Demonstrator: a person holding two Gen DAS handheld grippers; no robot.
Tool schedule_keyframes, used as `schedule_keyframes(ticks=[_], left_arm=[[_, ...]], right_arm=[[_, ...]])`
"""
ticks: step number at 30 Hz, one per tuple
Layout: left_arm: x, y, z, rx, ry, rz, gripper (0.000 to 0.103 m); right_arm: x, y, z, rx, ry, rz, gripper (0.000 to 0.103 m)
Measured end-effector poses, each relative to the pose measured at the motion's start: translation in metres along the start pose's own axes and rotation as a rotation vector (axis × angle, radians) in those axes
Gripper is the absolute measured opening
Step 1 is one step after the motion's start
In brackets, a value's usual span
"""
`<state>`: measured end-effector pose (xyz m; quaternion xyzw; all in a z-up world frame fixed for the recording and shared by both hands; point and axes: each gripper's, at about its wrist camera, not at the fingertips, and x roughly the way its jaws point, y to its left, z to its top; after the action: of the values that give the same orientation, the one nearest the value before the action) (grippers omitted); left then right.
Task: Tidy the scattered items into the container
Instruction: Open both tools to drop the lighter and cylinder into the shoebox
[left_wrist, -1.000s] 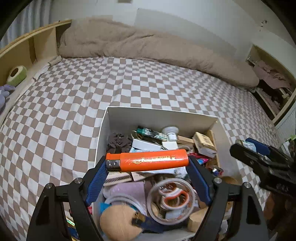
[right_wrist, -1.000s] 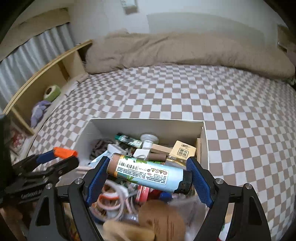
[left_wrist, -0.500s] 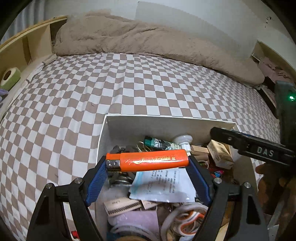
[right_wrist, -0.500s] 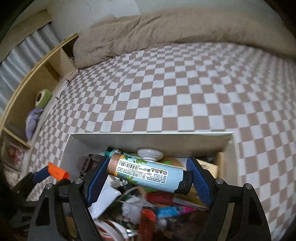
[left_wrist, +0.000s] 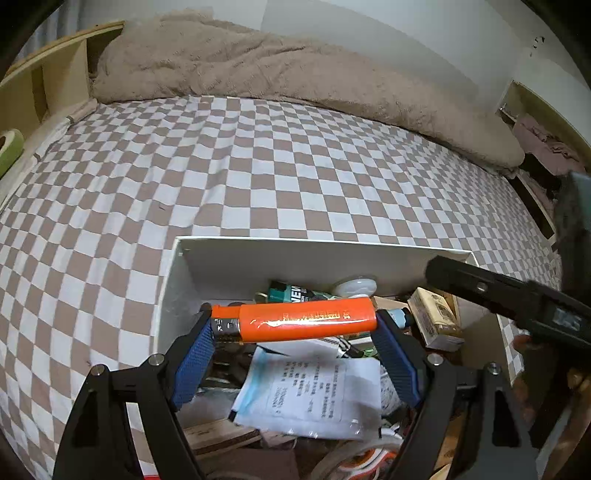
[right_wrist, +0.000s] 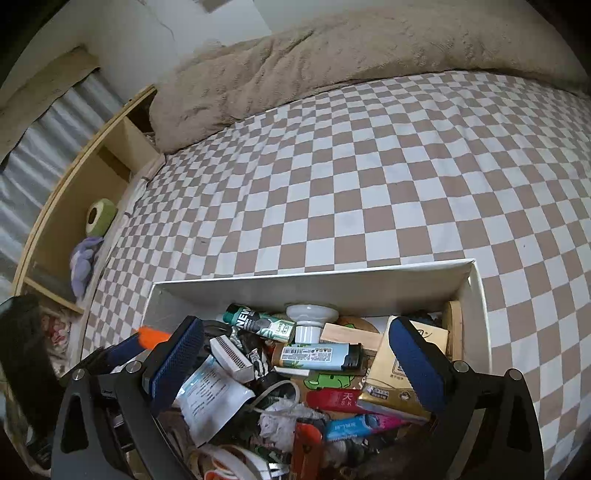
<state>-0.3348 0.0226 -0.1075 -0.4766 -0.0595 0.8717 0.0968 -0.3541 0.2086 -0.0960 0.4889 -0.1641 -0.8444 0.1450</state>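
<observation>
Over the white box (right_wrist: 314, 288) on the checkered bedspread (right_wrist: 369, 177), I log: left gripper (left_wrist: 293, 328) clamped endwise on an orange lighter (left_wrist: 306, 320), held above the clutter; right gripper (right_wrist: 295, 354) opening, nothing gripped, a pale-blue lighter (right_wrist: 319, 356) lying in the box between its pads.

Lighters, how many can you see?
2. An orange lighter is held in the left gripper above the white box. A light blue lighter lies inside it. The clutter may hide more.
</observation>
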Motion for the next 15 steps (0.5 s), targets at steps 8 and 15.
schedule_keyframes(ticks=[8,15], left_arm=[[0.011,-0.009,0.003,0.019,-0.007,0.041,0.087],[0.002,0.0,0.009,-0.041,-0.026,0.047,0.103]], right_arm=[[-0.012,0.005,0.001,-0.012,-0.029,0.028,0.1],[-0.017,0.004,0.0,-0.015,-0.03,0.033,0.1]])
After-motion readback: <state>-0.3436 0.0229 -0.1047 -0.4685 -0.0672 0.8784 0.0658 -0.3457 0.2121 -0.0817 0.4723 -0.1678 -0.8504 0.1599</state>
